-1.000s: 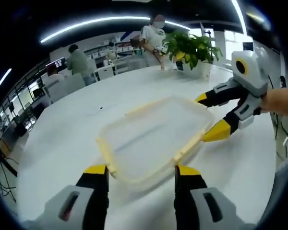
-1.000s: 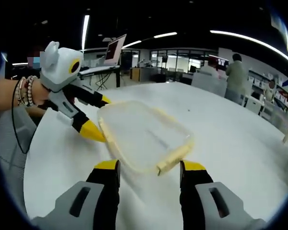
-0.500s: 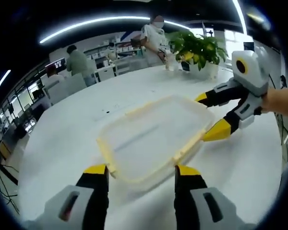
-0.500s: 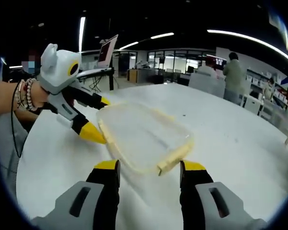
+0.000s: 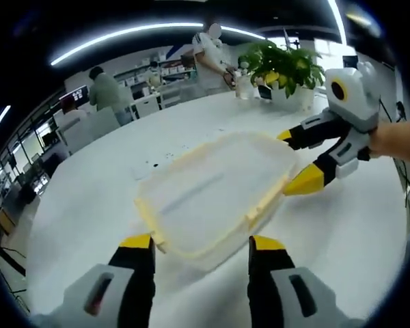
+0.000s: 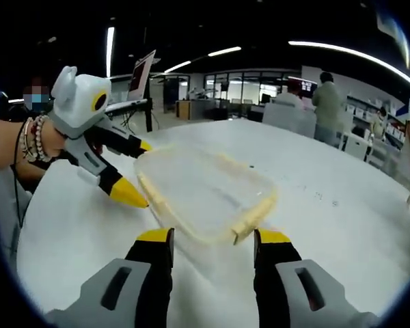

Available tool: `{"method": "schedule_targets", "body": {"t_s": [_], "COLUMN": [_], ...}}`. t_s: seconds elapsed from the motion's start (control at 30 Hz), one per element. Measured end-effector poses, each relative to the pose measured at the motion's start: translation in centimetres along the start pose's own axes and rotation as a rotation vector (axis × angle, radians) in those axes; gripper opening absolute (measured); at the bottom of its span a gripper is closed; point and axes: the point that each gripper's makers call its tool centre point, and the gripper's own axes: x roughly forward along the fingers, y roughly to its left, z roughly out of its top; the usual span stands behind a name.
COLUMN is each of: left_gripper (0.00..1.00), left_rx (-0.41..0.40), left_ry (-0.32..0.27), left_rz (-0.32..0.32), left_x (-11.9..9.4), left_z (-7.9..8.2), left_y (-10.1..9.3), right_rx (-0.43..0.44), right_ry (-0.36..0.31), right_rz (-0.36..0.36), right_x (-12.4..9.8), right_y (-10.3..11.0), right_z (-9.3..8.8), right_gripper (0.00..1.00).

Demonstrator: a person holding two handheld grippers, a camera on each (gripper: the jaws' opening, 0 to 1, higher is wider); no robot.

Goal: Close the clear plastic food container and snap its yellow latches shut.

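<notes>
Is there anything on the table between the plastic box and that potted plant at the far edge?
In the left gripper view, only bare white table lies between the box and the plant, save a few tiny dark specks.

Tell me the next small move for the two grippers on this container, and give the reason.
Probably press the right gripper down on the yellow latch nearest it. The lid already lies on the clear container, that latch looks flared outward, and both grippers are open at opposite ends, the left gripper placed to steady its end.
</notes>
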Motion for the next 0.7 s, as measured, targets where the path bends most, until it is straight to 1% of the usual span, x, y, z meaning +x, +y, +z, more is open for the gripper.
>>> {"method": "schedule_targets", "body": {"t_s": [0.07, 0.13, 0.27, 0.3, 0.37, 0.43, 0.47, 0.5, 0.53, 0.57, 0.63, 0.7], "left_gripper": [0.48, 0.49, 0.47, 0.46, 0.44, 0.45, 0.46, 0.48, 0.52, 0.55, 0.59, 0.62], "left_rx": [-0.052, -0.049, -0.043, -0.043, -0.055, -0.065, -0.068, -0.068, -0.063, -0.061, -0.075, -0.071], "left_ry": [-0.022, -0.022, -0.022, -0.028, -0.042, -0.040, -0.035, -0.030, -0.043, -0.070, -0.117, -0.140], "left_rz": [-0.002, -0.007, -0.007, -0.005, -0.003, -0.004, 0.002, 0.026, 0.039, 0.044, 0.036, 0.030], "left_x": [0.0, 0.0, -0.3, -0.6, -1.0, -1.5, -1.8, -2.4, -2.8, -3.3, -4.4, -5.6], "left_z": [0.3, 0.3, 0.4, 0.5, 0.7, 0.7, 0.6, 0.7, 1.0, 1.5, 2.6, 3.1], "left_y": [0.1, 0.0, 0.1, 0.2, 0.3, 0.4, 0.4, 0.7, 0.7, 0.7, 0.2, -0.3], "right_rx": [0.014, 0.007, 0.004, 0.006, 0.012, 0.026, 0.033, 0.041, 0.049, 0.063, 0.083, 0.093], "right_ry": [0.004, 0.007, 0.014, 0.018, 0.021, 0.018, 0.015, 0.009, 0.004, -0.004, -0.019, -0.037], "right_rz": [0.004, -0.007, -0.006, -0.013, -0.022, -0.038, -0.052, -0.064, -0.071, -0.081, -0.088, -0.097], "right_x": [0.1, 0.1, 0.0, -0.2, -0.7, -1.5, -1.8, -2.2, -2.5, -2.9, -3.5, -4.2], "right_y": [0.2, 0.2, 0.3, 0.2, 0.0, -0.1, -0.2, -0.3, -0.2, -0.1, 0.3, 0.9], "right_z": [-0.1, -0.1, -0.1, -0.2, -0.2, -0.2, -0.1, -0.1, 0.0, 0.1, 0.4, 0.9], "right_gripper": [0.43, 0.43, 0.44, 0.47, 0.50, 0.48, 0.49, 0.50, 0.51, 0.53, 0.56, 0.56]}}
